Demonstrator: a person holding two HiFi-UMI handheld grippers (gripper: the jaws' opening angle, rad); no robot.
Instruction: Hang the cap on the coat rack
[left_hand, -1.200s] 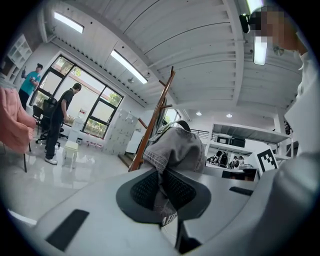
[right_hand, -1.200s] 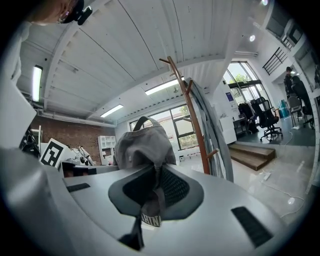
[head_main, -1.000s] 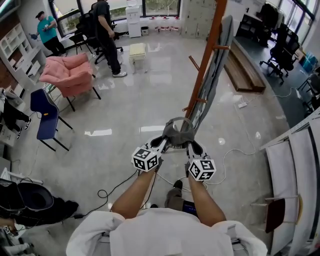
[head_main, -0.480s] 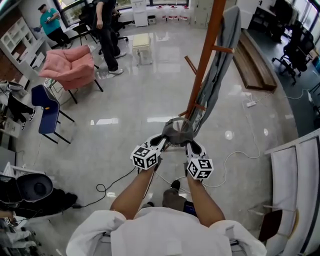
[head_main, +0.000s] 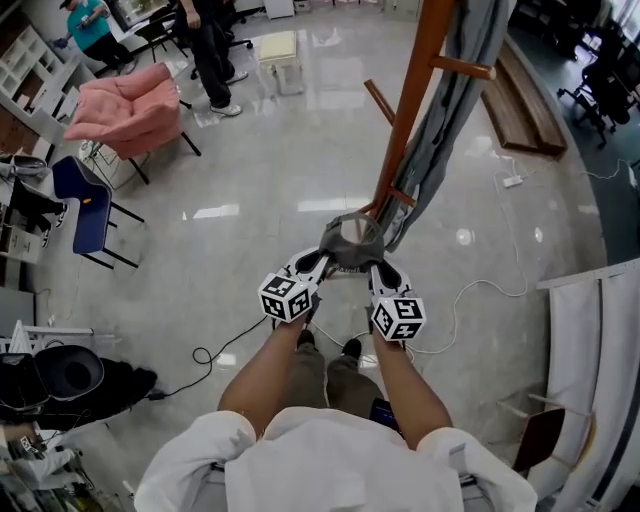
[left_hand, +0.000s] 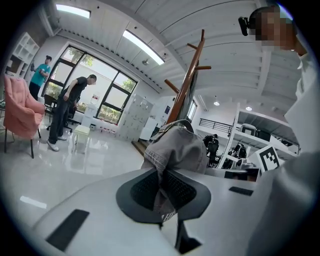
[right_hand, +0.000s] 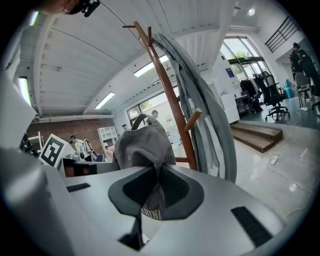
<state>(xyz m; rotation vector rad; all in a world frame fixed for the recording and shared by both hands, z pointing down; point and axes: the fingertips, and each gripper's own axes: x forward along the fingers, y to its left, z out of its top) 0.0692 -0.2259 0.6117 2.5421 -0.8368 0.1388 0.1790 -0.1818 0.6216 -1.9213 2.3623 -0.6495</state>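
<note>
Compared with a second ago, the tall orange wooden coat rack (head_main: 412, 110) fills more of the head view. Its pole now runs off the top edge, and the long grey garment (head_main: 452, 120) hanging from it has slid up with it. The pink armchair (head_main: 122, 108) has drifted toward 10 o'clock, and the person's shoes (head_main: 328, 345) now show between the forearms. The soft grey fabric cap (head_main: 352, 238) has come closer to the rack and now sits just beside the short lowest peg (head_main: 402, 196), which lies at 1 o'clock from it. We cannot tell whether the two touch. Neither grip has changed.

The cap hangs between the two tools, at 12 o'clock from the marker cubes. The left gripper (head_main: 322, 264) takes its rim at 8 o'clock and the right gripper (head_main: 376, 266) takes it at 4 o'clock. In the left gripper view, the jaws are nearly together, pinching a fold of the cap's stitched edge, and the crown bulges up above them. The rack pole rises behind it toward 1 o'clock. In the right gripper view, the jaws likewise pinch the cap's rim. The crown stands just above the pads, with the pole and the grey garment at 1 o'clock beyond it. The cap is off the glossy floor (head_main: 260, 185), carried by both grippers.
</note>
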